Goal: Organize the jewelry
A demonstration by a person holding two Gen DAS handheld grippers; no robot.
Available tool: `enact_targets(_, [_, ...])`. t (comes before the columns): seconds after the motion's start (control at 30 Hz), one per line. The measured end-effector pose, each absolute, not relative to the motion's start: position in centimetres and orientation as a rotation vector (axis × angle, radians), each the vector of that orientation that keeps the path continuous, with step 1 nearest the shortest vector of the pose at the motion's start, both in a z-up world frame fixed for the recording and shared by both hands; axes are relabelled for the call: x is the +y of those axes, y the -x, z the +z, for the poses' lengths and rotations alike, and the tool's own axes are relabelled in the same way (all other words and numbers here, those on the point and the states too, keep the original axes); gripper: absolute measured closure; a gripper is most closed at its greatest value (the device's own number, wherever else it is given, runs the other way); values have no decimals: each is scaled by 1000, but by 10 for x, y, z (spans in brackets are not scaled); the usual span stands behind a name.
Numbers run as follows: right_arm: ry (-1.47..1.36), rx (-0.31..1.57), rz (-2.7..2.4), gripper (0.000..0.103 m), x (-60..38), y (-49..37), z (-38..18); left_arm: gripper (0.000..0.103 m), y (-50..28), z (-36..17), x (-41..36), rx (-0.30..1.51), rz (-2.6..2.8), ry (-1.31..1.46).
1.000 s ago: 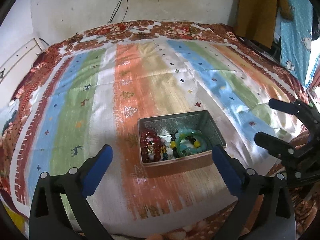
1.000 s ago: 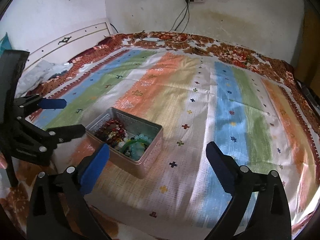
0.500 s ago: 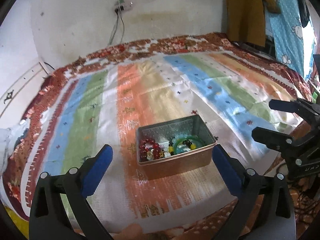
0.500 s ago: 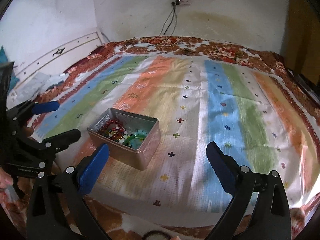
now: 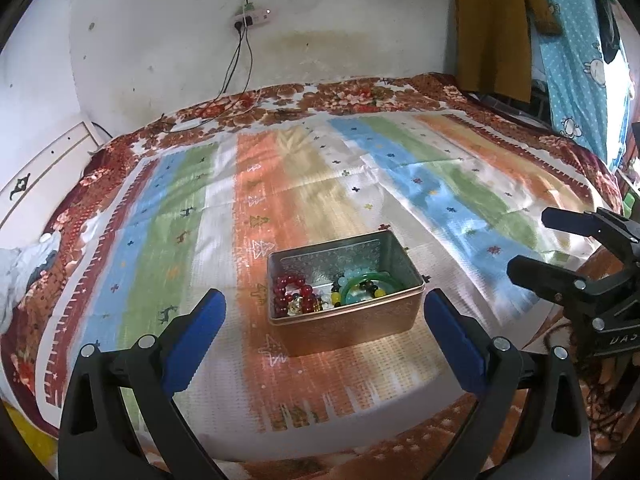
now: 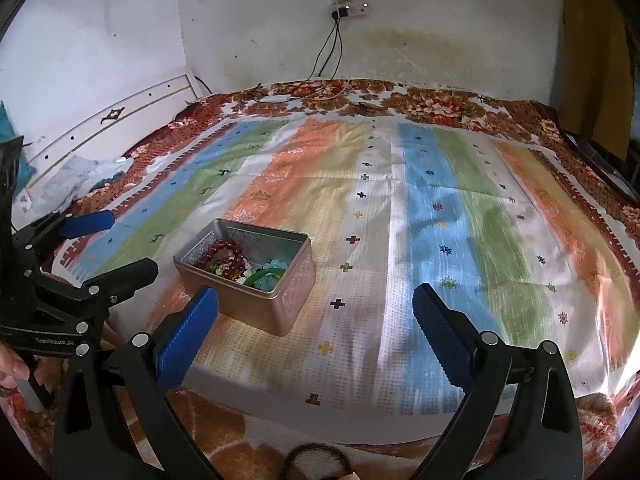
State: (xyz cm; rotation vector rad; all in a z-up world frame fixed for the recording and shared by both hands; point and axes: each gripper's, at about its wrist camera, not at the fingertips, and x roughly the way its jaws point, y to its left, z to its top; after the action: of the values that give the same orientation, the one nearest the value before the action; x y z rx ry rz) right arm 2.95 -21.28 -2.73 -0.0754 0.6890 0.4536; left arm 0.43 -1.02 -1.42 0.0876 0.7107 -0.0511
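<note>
Two hand-held grippers hover low over the near edge of a bed [image 5: 304, 184], both level and pointing forward. The left hand-held gripper [image 5: 324, 312] has its blue-padded fingers spread wide, gripping nothing. The right hand-held gripper [image 6: 316, 308] is likewise spread and empty. One open metal tin [image 5: 348, 330] sits on the striped bedspread, just ahead of the left hand-held gripper, between its fingers in view, and ahead-left of the right one. Inside lie a red bead bracelet [image 5: 290, 290], a green bangle [image 5: 366, 286] and other beads, too jumbled to count.
</note>
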Motion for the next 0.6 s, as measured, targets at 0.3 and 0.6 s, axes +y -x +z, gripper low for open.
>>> enact_targets(0.3, [51, 713, 429, 4, -217, -36, -32, 6, -7, -18, -7, 723, -78, -62])
enact_targets(0.6, [71, 738, 418, 4, -214, -37, -36, 6, -4, -17, 4, 704, -95, 2])
